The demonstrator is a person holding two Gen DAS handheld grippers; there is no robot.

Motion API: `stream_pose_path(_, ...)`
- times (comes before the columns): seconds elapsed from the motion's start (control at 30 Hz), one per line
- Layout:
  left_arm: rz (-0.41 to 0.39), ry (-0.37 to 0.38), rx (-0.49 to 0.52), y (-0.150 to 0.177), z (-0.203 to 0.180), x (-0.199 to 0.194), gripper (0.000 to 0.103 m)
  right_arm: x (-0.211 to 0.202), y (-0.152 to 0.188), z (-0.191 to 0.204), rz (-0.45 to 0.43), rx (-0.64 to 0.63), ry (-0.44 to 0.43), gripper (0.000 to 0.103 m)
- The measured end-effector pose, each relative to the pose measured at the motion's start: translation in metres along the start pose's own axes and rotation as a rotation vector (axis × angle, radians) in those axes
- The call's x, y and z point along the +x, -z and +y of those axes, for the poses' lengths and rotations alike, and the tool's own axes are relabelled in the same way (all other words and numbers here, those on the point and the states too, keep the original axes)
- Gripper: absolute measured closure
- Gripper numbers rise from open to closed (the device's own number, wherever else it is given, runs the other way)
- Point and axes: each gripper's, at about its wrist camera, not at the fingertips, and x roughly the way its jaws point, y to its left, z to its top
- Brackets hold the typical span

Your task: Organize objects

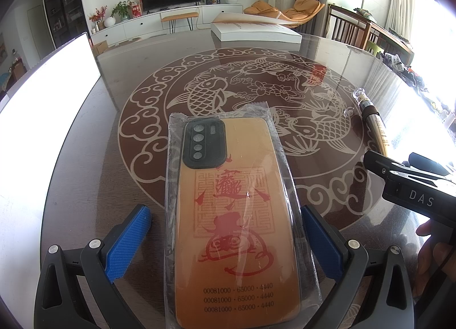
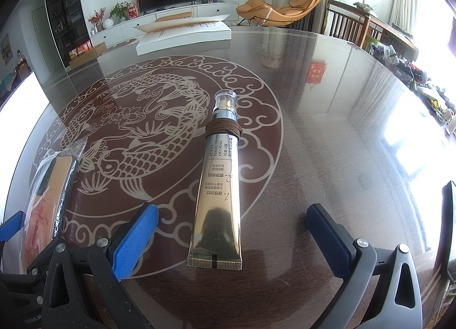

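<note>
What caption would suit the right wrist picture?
Open right gripper straddling a gold cream tube lying on the glass table, with the bagged phone case off to its left.

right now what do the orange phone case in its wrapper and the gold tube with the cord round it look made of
The orange phone case looks like matte plastic or wood-look print, I cannot tell which; its clear wrapper is thin plastic film, crinkled and glinting. The gold tube looks like glossy metallic laminate, mirroring the room, with a clear hard cap. The brown cord looks like fibre.

Daylight blows out right-side windows (image 2: 433,44); sharp, fisheye-curved edges
</note>
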Motion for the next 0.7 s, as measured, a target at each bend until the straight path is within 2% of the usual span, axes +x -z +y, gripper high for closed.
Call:
stream_pose_path(0.27,0.000,0.002,-0.001,0.000,0.000,0.000,0.000,0.000,0.000,0.000,0.000,0.000,0.000,0.000)
stream_pose_path(0.37,0.030,0.022,0.030,0.004,-0.002,-0.002,0.000,0.000,0.000,0.000,0.000,0.001,-0.002,0.000)
stream_pose_path(0.47,0.036,0.026,0.035,0.005,-0.002,-0.002,0.000,0.003,-0.009,0.000,0.033,-0.009,-0.021,0.003)
stream_pose_path(0.5,0.038,0.028,0.033,0.005,-0.002,-0.002,0.000,0.003,-0.014,-0.002,0.033,-0.009,-0.022,0.028)
stream_pose_path(0.53,0.021,0.019,0.028,0.006,-0.002,-0.004,0.016,0.001,-0.021,-0.003,0.032,-0.017,-0.024,0.069)
stream_pose_path(0.57,-0.017,0.024,0.025,0.007,0.000,-0.009,0.029,0.002,-0.027,-0.005,0.052,-0.017,-0.045,0.073)
stream_pose_path(0.63,-0.022,0.033,0.022,0.006,0.003,-0.010,0.029,0.003,-0.033,-0.012,0.095,0.009,-0.093,0.075)
stream_pose_path(0.7,-0.023,0.061,-0.001,0.007,0.010,-0.017,0.029,-0.007,-0.031,-0.017,0.093,0.020,-0.122,0.075)
